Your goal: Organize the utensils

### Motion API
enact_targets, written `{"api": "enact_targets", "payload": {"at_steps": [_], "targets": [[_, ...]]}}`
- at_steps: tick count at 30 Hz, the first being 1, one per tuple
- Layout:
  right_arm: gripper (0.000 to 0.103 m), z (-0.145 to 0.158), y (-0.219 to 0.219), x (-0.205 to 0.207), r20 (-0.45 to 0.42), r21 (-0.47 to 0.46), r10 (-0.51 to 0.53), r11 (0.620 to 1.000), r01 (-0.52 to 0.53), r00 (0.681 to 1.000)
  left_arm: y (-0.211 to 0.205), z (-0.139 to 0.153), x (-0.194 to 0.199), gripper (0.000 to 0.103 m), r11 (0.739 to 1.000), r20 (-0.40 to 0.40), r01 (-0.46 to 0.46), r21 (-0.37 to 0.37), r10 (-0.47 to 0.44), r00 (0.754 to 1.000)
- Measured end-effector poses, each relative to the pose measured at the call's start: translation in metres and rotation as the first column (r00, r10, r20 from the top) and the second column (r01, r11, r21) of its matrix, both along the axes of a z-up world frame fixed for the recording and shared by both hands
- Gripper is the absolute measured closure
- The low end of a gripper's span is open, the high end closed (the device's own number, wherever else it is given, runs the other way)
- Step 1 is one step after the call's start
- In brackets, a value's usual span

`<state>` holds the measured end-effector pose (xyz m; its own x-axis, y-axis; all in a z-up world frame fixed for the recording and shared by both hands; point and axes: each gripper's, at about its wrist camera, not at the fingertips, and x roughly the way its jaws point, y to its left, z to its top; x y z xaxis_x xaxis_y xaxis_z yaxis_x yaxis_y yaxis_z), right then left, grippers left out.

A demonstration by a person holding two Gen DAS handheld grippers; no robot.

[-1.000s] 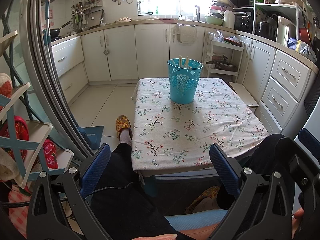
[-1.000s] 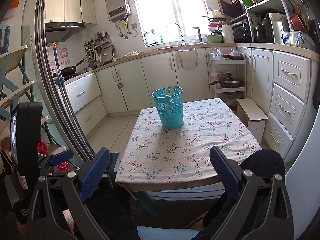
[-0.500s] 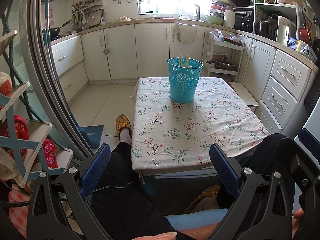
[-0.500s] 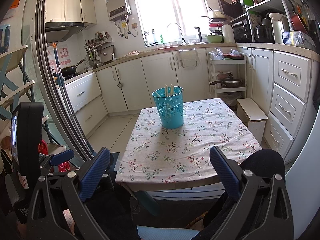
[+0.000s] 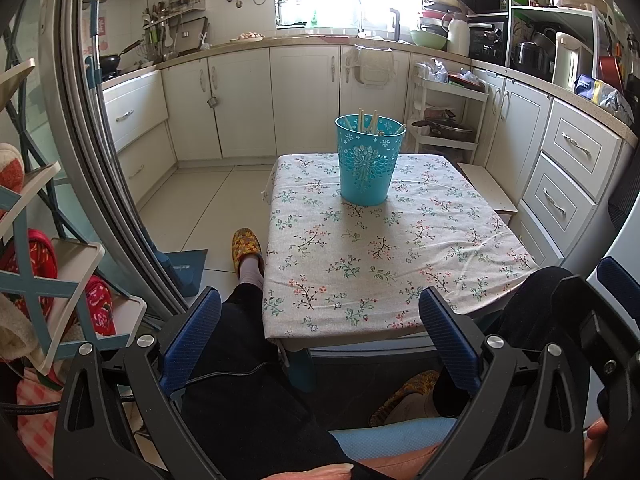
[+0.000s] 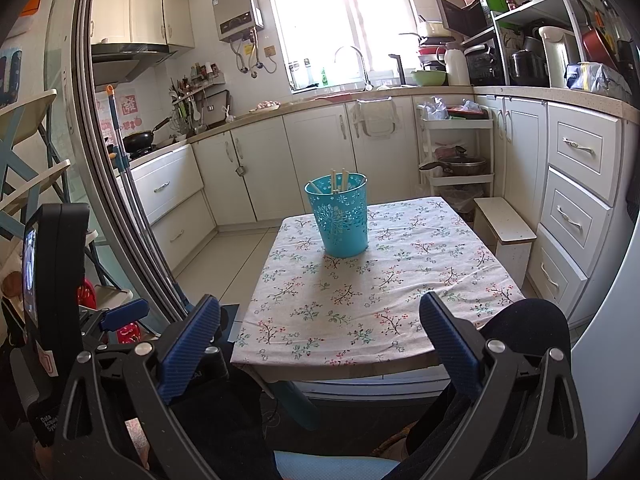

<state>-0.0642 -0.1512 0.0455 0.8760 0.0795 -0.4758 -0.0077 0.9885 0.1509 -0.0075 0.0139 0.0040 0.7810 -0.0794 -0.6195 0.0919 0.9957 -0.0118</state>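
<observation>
Toward the far edge of the table [image 5: 400, 264], roughly midway between its side edges, stood the blue bucket [image 5: 367, 160] with pale utensil handles [image 5: 370, 122] poking upright from its mouth; both tools hung back beyond the near edge, above the person's lap, well apart from it; the left gripper [image 5: 320, 334] and the right gripper [image 6: 320, 338] were spread wide and held nothing (neither looked clearly nearer); the bucket lay straight ahead of both, so any reach would probably run forward across the cloth.
</observation>
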Motion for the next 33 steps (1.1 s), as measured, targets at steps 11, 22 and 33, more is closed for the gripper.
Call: {"api": "enact_targets", "payload": {"at_steps": [11, 22, 33], "targets": [[0.007, -0.0004, 0.0009, -0.0012, -0.002, -0.001, 0.004, 1.000, -0.004, 1.000, 0.0001, 0.0006, 0.0005, 0.008, 1.000, 0.000, 0.000, -0.001, 0.000, 1.000], [0.007, -0.0005, 0.0014, -0.0011, -0.002, -0.001, 0.004, 1.000, -0.004, 1.000, 0.0006, 0.0008, 0.0006, 0.008, 1.000, 0.000, -0.001, -0.001, 0.001, 1.000], [0.007, -0.0006, 0.0015, -0.0010, -0.002, -0.001, 0.003, 1.000, -0.003, 1.000, 0.0030, -0.0042, -0.0030, 0.008, 1.000, -0.002, -0.006, -0.003, 0.006, 1.000]]}}
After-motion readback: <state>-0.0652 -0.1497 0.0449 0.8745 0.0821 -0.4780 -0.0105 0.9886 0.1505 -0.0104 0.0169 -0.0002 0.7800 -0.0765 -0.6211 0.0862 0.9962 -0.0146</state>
